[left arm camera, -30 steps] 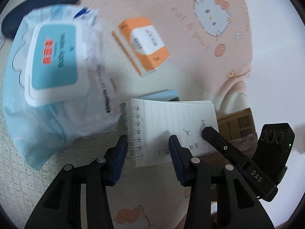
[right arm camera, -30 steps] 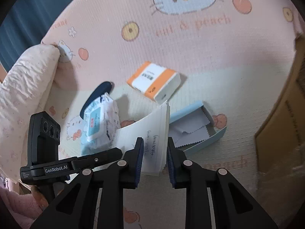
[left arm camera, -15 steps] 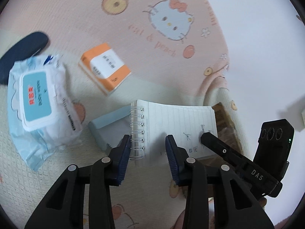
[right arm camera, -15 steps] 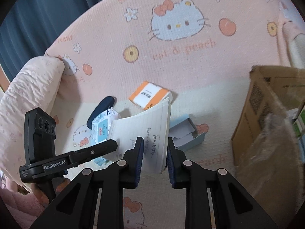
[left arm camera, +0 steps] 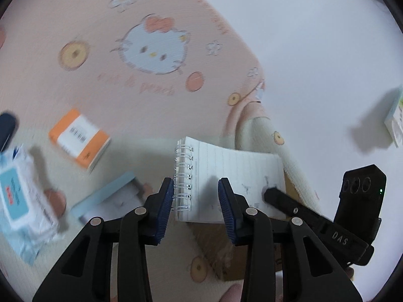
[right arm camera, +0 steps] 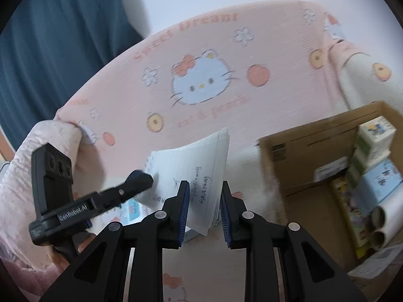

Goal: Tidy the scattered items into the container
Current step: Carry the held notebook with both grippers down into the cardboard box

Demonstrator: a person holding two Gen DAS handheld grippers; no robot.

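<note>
A cardboard box (right arm camera: 314, 156) at three o'clock was packed with cartons and two tubes, blurred. One notepad (right arm camera: 194, 171) was pinched at its edge in the right gripper (right arm camera: 202, 211), held off the mat (right arm camera: 201, 37). The left gripper (left arm camera: 195, 206) jaws, half spread, flanked its spiral; contact could not be judged.

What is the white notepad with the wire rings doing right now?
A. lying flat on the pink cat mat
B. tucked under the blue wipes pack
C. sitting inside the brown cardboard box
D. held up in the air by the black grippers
D: the white spiral-bound notepad hangs above the pink cartoon-cat mat, with the right gripper shut on its edge and the left gripper around its wire spine, outside the brown cardboard box.
</note>
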